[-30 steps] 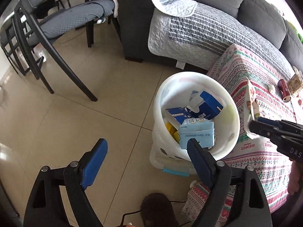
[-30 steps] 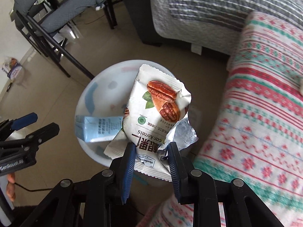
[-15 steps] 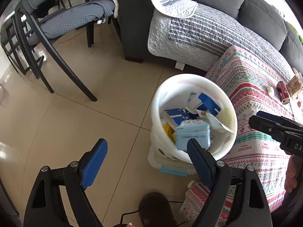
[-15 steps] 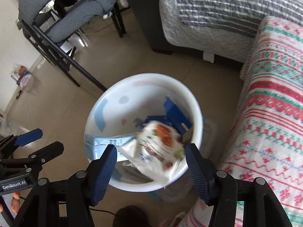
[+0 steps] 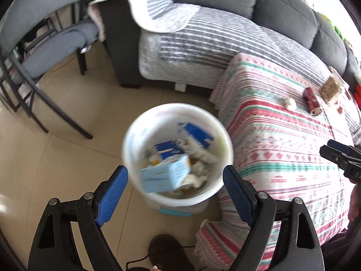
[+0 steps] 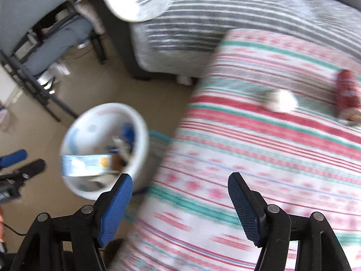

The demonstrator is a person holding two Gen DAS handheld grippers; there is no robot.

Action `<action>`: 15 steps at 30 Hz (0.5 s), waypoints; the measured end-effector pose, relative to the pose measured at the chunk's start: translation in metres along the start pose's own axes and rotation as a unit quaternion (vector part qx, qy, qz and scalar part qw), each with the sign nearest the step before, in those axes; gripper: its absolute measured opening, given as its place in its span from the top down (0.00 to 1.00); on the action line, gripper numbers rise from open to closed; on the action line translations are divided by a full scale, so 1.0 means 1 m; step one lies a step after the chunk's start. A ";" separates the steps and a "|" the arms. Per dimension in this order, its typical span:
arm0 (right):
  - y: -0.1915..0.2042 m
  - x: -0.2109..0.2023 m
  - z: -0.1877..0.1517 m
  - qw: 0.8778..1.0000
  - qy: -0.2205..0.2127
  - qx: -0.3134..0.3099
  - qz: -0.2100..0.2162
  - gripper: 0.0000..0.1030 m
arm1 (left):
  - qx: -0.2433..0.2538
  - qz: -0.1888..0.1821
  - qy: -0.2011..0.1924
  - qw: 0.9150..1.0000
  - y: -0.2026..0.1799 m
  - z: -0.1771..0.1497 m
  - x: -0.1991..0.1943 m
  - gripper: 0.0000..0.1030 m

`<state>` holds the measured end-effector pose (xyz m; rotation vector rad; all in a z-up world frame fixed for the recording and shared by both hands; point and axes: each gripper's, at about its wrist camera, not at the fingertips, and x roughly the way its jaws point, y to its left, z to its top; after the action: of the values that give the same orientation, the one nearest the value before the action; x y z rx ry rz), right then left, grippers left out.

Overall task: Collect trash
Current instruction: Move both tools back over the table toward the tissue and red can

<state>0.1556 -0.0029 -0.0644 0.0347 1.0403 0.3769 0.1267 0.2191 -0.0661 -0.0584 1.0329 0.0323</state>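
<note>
Nearest, the left gripper (image 5: 174, 184) hangs wide and empty above a white bin (image 5: 222, 140) on the floor, full of boxes and wrappers. The right gripper (image 6: 180, 199), jaws opening with nothing between them, hovers over a striped tablecloth on the table (image 6: 259, 158). Farther on it lie a crumpled white wad (image 6: 282, 100) and a red can (image 6: 346, 92), near each other.

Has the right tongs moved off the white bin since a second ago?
Yes. The right tongs, empty and opening, now hang over the striped red-and-green tablecloth; the round white plastic bin has slid to their left.
</note>
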 end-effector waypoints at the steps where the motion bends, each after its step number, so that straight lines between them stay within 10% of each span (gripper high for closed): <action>1: -0.011 -0.006 -0.003 1.000 -0.001 0.006 -0.012 0.27 | 0.008 -0.003 0.000 1.000 -0.010 0.003 0.000 0.14; 15: -0.153 -0.100 -0.048 0.989 -0.024 0.080 -0.119 0.24 | 0.077 -0.048 0.008 0.996 -0.147 0.042 0.025 0.15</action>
<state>0.1140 -0.1852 -0.0368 0.0625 1.0119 0.0745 0.1837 0.0755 -0.0616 0.0322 1.0436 -0.1352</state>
